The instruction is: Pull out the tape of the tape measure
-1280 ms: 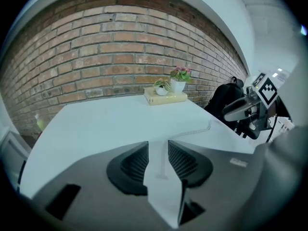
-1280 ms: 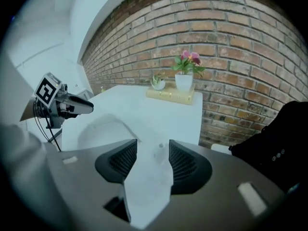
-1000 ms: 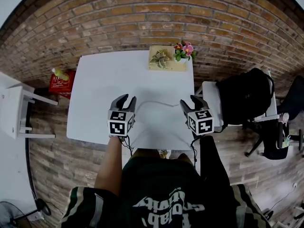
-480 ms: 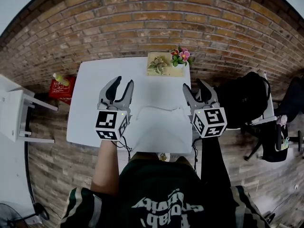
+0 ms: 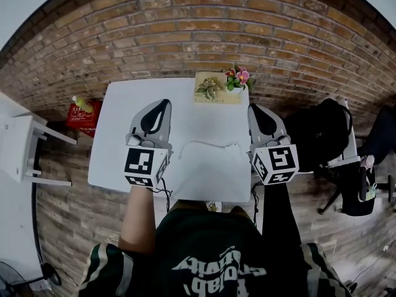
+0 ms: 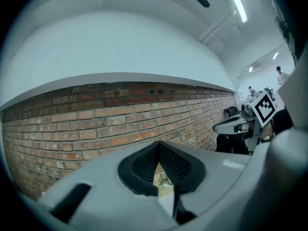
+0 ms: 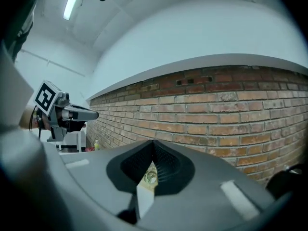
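Grey tongs, both shut, were held level above the white table.
The left gripper and right gripper had just been closing; their pads met with nothing between them, and both pointed toward the brick wall. On the table between them ran a thin line, too faint to identify. A wooden tray with pink flowers sat at the far edge. The tape measure could not be made out in any view.
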`<action>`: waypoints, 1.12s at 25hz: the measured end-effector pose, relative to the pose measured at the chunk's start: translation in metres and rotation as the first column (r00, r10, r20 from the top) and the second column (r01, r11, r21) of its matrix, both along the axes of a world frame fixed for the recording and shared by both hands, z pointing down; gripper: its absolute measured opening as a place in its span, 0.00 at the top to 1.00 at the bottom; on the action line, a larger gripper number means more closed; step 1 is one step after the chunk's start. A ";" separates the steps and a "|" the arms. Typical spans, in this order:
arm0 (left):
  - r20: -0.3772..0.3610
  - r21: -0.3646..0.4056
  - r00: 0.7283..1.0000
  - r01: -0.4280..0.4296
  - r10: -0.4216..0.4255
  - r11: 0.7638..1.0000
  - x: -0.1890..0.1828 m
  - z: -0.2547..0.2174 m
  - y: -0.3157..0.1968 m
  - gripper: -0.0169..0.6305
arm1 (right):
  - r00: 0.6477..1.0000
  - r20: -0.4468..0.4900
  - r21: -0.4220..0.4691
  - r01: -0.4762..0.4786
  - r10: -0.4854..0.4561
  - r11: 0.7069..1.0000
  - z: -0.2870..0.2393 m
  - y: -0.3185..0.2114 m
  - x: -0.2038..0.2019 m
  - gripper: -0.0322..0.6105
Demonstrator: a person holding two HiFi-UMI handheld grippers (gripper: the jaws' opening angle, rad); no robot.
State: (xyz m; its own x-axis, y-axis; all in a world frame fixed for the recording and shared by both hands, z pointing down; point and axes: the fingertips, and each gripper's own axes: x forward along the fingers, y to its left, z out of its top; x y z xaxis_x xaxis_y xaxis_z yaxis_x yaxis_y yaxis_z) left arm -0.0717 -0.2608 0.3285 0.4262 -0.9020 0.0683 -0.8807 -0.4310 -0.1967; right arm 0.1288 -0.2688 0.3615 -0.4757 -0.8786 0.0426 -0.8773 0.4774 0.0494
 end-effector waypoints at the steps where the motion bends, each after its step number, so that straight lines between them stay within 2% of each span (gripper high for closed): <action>1: 0.014 0.004 1.000 0.001 -0.001 1.000 -0.001 0.000 0.001 0.96 | 1.000 -0.002 0.009 0.007 -0.007 1.000 -0.003 0.002 -0.001 0.93; 6: 0.002 0.030 1.000 0.029 -0.029 0.999 -0.006 -0.006 0.001 0.96 | 1.000 -0.001 0.030 0.026 -0.026 0.999 -0.009 0.005 -0.002 0.93; 11: 0.002 0.058 0.998 0.056 -0.056 0.997 -0.009 -0.012 0.002 0.96 | 0.999 -0.037 0.036 0.010 -0.009 0.999 -0.007 0.006 0.001 0.93; 16: 0.024 0.092 0.997 0.069 -0.071 0.993 -0.011 -0.018 0.003 0.96 | 0.999 -0.033 0.038 0.001 0.000 0.999 -0.007 0.006 0.002 0.93; 28: 0.030 0.075 0.998 0.061 -0.063 0.995 -0.009 -0.013 0.002 0.96 | 1.000 -0.030 0.033 -0.004 0.005 0.999 -0.005 0.005 0.001 0.93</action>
State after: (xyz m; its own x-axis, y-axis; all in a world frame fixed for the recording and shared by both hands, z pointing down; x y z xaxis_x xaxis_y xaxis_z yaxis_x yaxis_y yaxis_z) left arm -0.0811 -0.2590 0.3158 0.3678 -0.9298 0.0132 -0.8979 -0.3588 -0.2552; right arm 0.1297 -0.2637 0.3568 -0.4704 -0.8820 0.0279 -0.8775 0.4709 0.0912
